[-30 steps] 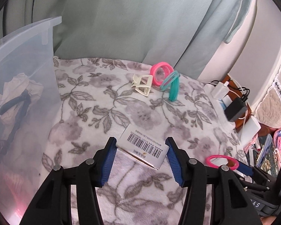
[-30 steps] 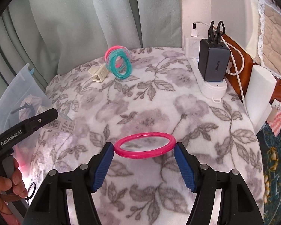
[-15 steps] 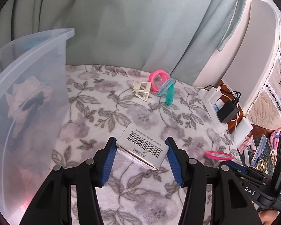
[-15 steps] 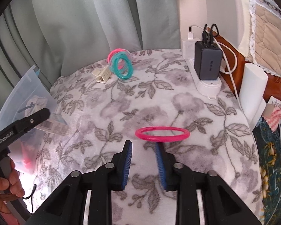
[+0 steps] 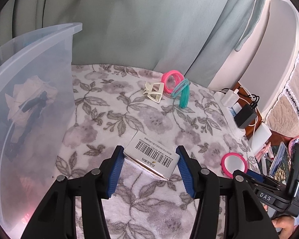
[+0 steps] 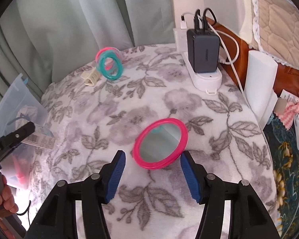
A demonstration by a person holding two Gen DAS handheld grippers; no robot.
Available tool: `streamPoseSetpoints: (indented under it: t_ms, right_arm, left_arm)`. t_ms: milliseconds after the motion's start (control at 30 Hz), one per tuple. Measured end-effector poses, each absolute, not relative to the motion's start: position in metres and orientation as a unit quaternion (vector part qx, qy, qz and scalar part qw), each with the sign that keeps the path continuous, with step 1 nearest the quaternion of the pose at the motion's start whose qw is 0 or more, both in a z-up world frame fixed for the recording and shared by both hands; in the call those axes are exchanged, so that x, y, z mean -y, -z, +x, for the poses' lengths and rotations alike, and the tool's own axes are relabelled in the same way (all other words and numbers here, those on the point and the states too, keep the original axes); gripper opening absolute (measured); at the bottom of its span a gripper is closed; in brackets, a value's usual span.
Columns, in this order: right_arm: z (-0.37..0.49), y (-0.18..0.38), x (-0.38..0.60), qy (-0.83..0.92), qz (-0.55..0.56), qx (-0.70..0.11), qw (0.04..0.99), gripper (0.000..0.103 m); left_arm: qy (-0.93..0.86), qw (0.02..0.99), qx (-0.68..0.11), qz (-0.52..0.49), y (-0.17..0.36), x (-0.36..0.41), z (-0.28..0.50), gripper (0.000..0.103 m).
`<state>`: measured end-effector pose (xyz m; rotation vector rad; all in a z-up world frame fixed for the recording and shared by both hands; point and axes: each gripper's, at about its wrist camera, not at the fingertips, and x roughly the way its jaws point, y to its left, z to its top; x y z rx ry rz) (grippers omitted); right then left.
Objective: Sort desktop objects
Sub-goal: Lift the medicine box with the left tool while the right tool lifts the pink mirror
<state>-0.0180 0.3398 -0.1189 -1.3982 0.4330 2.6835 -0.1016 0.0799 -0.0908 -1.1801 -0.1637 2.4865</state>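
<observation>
One box (image 5: 151, 158) — long axis crosswise

White barcoded box (image 5: 151, 157) — tilted, lower centre. Pink-rimmed round mirror (image 6: 161, 143) — tilted, glass up, centre of frame.

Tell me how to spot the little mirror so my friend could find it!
Look at the flowery blanket by the white power strip. Near its front edge, just ahead of the right claw, sits a round mirror. Unlike the open pink and teal rings farther back, its pink rim holds shiny glass.
</observation>
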Motion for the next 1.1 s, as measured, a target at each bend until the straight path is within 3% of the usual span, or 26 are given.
streamPoseSetpoints:
  t_ms: [200,300,400,600,1100]
  right_arm:
    - [-0.026,0.127,-0.356,-0.873,-0.438,-0.213,0.040,0.059]
    - [-0.033,0.131,-0.363,-0.867,-0.432,-0.247,0.036,0.027]
    - [-0.036,0.133,-0.366,-0.863,-0.429,-0.267,0.025,0.015]
    - [-0.036,0.128,-0.366,-0.860,-0.413,-0.298,-0.011,0.008]
    - [-0.003,0.079,-0.354,-0.886,-0.371,-0.276,-0.042,0.007]
  left_arm:
    - [-0.885,0.186,0.056,-0.424,0.092,-0.081,-0.105,0.055]
    - [-0.885,0.181,0.055,-0.425,0.093,-0.080,-0.107,0.055]
    - [-0.885,0.178,0.053,-0.428,0.095,-0.080,-0.108,0.055]
    - [-0.885,0.178,0.048,-0.429,0.093,-0.082,-0.106,0.055]
    - [-0.898,0.191,0.053,-0.394,0.065,-0.078,-0.081,0.055]
